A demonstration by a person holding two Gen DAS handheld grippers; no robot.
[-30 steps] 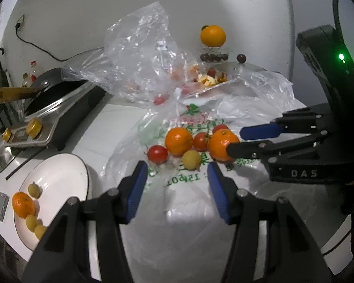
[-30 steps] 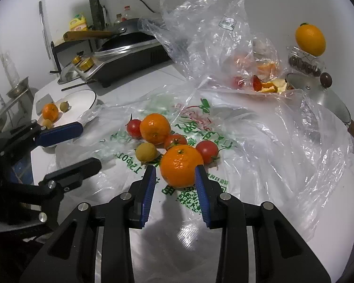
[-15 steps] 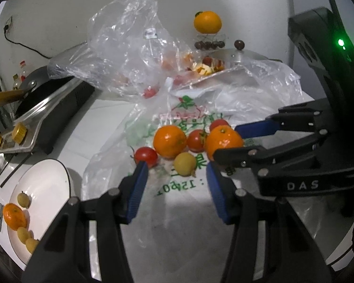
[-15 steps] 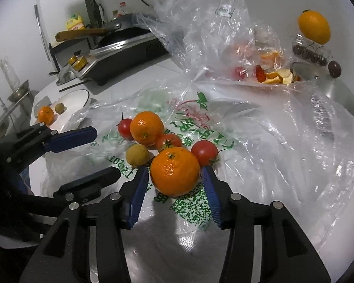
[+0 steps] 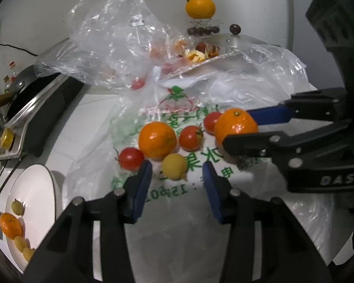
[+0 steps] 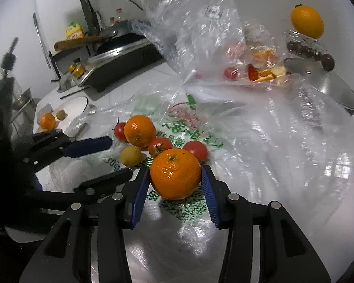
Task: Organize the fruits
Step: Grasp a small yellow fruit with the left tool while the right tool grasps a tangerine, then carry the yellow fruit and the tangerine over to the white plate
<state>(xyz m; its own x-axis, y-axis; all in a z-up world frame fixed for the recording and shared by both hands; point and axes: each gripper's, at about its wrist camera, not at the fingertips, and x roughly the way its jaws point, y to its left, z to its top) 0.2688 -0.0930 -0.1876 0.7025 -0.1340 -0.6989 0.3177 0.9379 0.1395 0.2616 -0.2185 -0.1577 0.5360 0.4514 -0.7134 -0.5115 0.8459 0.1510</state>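
Here the right gripper (image 6: 175, 176) is closing — pads against the mandarin (image 6: 175, 173).

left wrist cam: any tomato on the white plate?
No: the white plate holds only a mandarin and small yellow fruits; the tomatoes lie on the plastic bag.

- Left gripper (image 5: 177, 173): pitched down, blue-padded jaws closing, pads pressing on nothing.
- Right gripper (image 6: 175, 176): pitched down, jaws closing, pads against both sides of an orange (image 6: 175, 173).
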